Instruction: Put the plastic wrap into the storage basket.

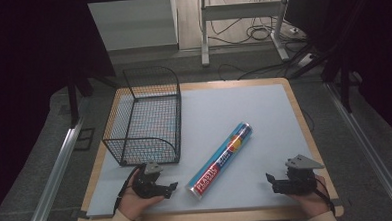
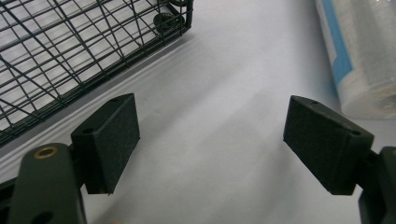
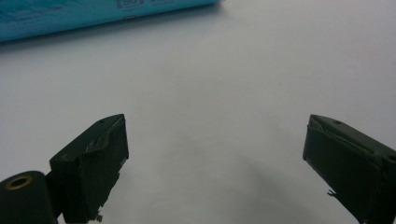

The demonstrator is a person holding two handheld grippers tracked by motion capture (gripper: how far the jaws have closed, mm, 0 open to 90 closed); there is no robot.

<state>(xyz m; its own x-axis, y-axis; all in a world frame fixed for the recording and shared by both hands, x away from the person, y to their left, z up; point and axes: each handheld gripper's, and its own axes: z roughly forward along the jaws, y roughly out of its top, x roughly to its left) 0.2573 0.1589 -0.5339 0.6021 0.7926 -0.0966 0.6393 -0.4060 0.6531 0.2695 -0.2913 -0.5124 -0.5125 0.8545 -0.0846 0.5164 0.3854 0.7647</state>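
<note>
A blue roll of plastic wrap (image 1: 221, 160) lies slanted on the pale mat, its near end toward the front edge. Left of it stands a black wire basket (image 1: 145, 117) with nothing in it. My left gripper (image 1: 171, 187) rests near the front left, between basket and roll, jaws open over bare mat (image 2: 212, 140); the roll's end (image 2: 364, 56) and the basket's corner (image 2: 70, 56) flank it. My right gripper (image 1: 268, 180) sits at the front right, open (image 3: 215, 158), pointing left toward the roll (image 3: 93, 14), which lies well beyond its jaws.
The mat (image 1: 254, 108) covers a wooden table (image 1: 305, 131). Beyond the table stand a white frame's legs (image 1: 240, 18) and loose cables on the floor. Metal rails (image 1: 56, 171) run along both sides of the table.
</note>
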